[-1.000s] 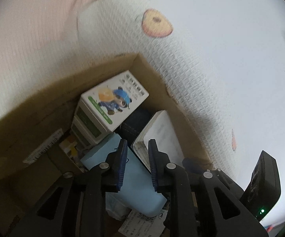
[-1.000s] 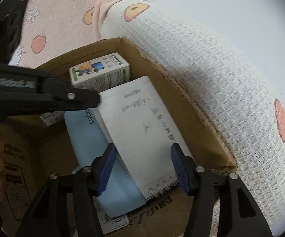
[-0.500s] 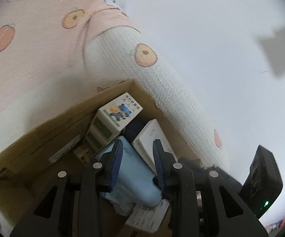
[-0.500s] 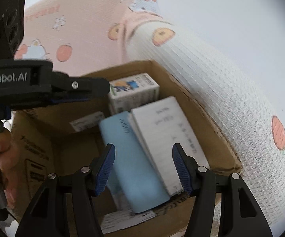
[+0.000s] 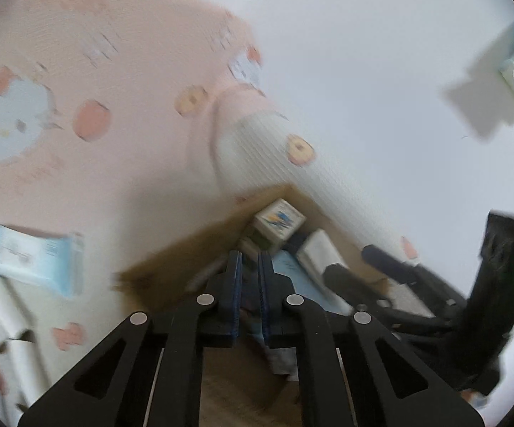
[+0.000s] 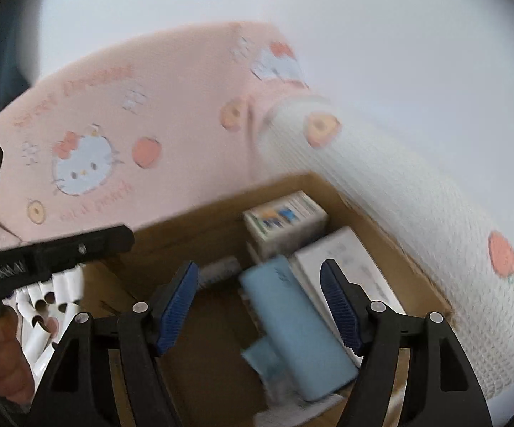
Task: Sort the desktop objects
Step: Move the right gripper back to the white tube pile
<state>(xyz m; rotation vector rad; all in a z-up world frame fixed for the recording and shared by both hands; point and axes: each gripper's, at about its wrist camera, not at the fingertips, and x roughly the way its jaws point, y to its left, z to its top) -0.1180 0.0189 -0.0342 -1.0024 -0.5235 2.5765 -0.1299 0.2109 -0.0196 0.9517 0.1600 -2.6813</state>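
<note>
An open cardboard box (image 6: 431,284) lies on the bed and holds a light blue case (image 6: 299,323), a white notebook (image 6: 360,270) and a small printed carton (image 6: 285,219). My right gripper (image 6: 260,306) is open and empty above the box. My left gripper (image 5: 249,284) is nearly shut with nothing between its jaws, above the box's near wall (image 5: 185,249). The carton (image 5: 280,222) and notebook (image 5: 319,252) also show in the left wrist view. The left gripper's arm (image 6: 54,252) crosses the right wrist view at left.
A pink cartoon-print blanket (image 6: 114,135) and a white waffle-knit roll (image 6: 417,206) border the box. A blue wipes pack (image 5: 29,256) and several white tubes (image 5: 4,316) lie left of it. White tubes (image 6: 50,295) also show in the right wrist view.
Both grippers have pulled up and back from the box, so more blanket shows. The left jaws have closed further. The right gripper has stayed open.
</note>
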